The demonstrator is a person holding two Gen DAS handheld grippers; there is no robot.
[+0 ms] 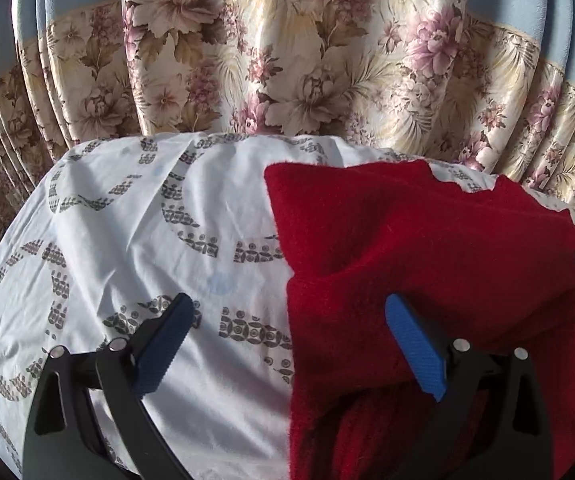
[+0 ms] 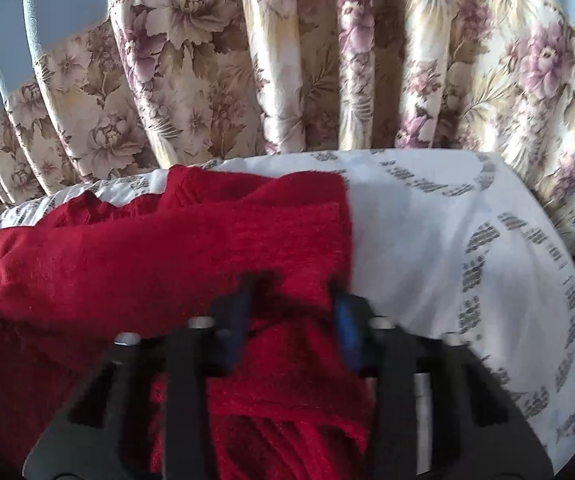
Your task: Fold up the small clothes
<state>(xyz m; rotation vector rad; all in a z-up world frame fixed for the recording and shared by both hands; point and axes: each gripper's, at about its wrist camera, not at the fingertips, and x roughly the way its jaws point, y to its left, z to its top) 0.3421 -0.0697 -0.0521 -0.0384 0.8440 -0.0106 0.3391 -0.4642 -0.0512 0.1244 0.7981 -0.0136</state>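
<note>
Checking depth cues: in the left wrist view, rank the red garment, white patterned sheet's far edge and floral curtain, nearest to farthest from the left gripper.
From the left gripper:
1. Red garment, right, beside one finger.
2. White patterned sheet's far edge, ahead.
3. Floral curtain, behind everything.

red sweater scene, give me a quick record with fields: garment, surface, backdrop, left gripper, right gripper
garment: red sweater, fuzzy knit, lying partly folded on the sheet
surface: white patterned sheet with grey motifs
backdrop: floral curtain with a blue upper band
left gripper: left gripper with jaws wide apart, holding nothing, straddling the sweater's left edge
right gripper: right gripper with jaws partly closed around a bunch of red knit; view blurred, so the grip is unclear
</note>
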